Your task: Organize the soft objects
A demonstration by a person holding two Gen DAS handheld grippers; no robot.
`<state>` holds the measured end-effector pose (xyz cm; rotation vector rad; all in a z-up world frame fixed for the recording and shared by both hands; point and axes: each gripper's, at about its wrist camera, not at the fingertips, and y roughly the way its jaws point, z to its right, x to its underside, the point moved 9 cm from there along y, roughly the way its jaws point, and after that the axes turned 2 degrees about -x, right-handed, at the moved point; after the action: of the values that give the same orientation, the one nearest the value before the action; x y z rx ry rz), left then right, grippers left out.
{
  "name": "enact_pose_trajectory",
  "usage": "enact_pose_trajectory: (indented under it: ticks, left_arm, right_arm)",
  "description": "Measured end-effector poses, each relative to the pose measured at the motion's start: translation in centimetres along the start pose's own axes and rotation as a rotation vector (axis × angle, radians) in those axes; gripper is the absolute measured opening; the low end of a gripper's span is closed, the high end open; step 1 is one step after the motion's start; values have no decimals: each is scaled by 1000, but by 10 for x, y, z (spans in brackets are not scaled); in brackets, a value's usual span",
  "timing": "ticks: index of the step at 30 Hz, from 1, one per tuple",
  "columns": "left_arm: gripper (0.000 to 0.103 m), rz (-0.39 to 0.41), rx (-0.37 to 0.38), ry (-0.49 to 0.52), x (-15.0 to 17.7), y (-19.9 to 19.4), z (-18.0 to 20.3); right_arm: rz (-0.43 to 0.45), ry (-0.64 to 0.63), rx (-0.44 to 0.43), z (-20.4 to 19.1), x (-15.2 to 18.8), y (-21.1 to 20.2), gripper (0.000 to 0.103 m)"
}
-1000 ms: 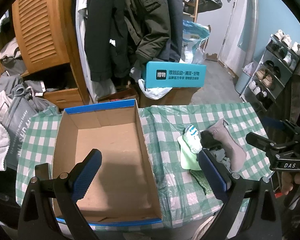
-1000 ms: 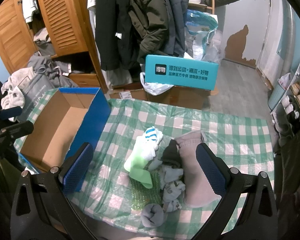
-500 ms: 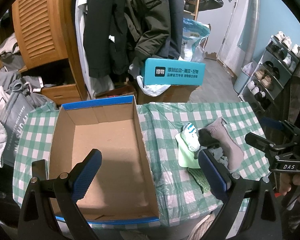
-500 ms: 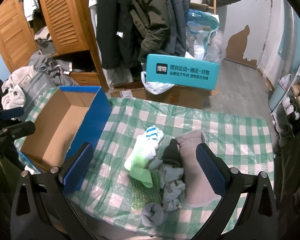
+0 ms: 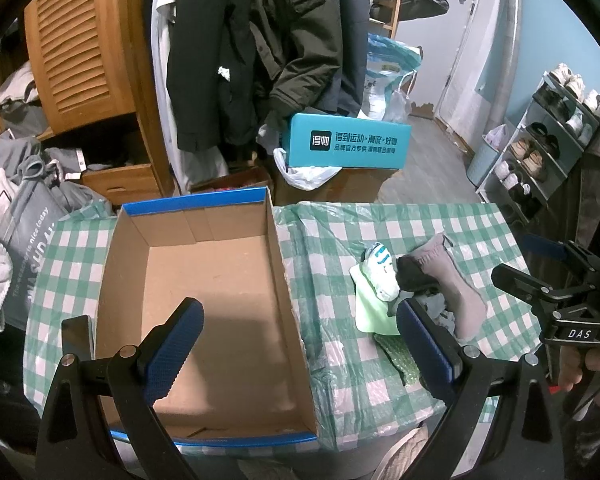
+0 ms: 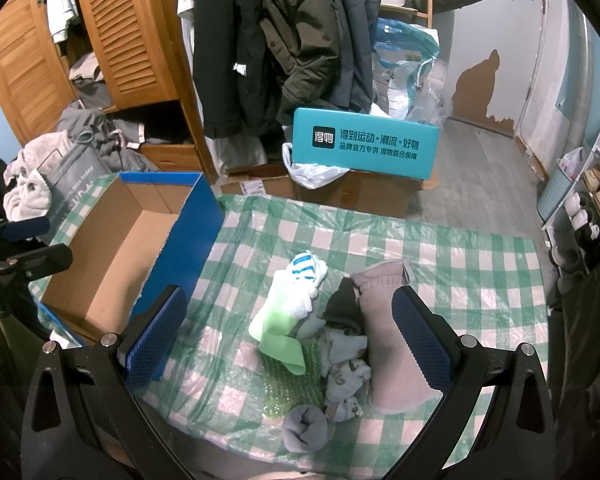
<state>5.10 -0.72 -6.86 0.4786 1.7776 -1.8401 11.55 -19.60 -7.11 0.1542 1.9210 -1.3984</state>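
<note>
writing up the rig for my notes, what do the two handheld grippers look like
Both match: black frames with visible screw heads, each carrying two fingers faced with blue textured pads. From the left wrist view, the right gripper shows as a black body with a white "DAS" marking, held by a hand below a dark sleeve. The left gripper looks the same up close. No cables are clearly visible.

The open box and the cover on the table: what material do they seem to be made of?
The open box looks like corrugated cardboard: matte brown inside, visible fold seams, and a glossy blue printed outer wall in the right wrist view. The table cover seems a thin plastic sheet with a green and white check print: it shines and lies in fine wrinkles. Whether cloth is under it cannot be told.
</note>
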Motion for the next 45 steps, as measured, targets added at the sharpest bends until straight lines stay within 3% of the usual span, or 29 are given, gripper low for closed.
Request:
enact_pose_trajectory:
  ticks: [33,38,45]
  left_arm:
    - [99,-8,2,0,8,1,2]
    - [99,-3,-18,9,9,2,2]
    - [99,-73,-21,-5,16,21,10]
  right_arm:
    - [-6,-1,1,5,-6,-1,101]
    - [-9,6,11,6,6,4,101]
    - [-21,11,40,23,13,4,101]
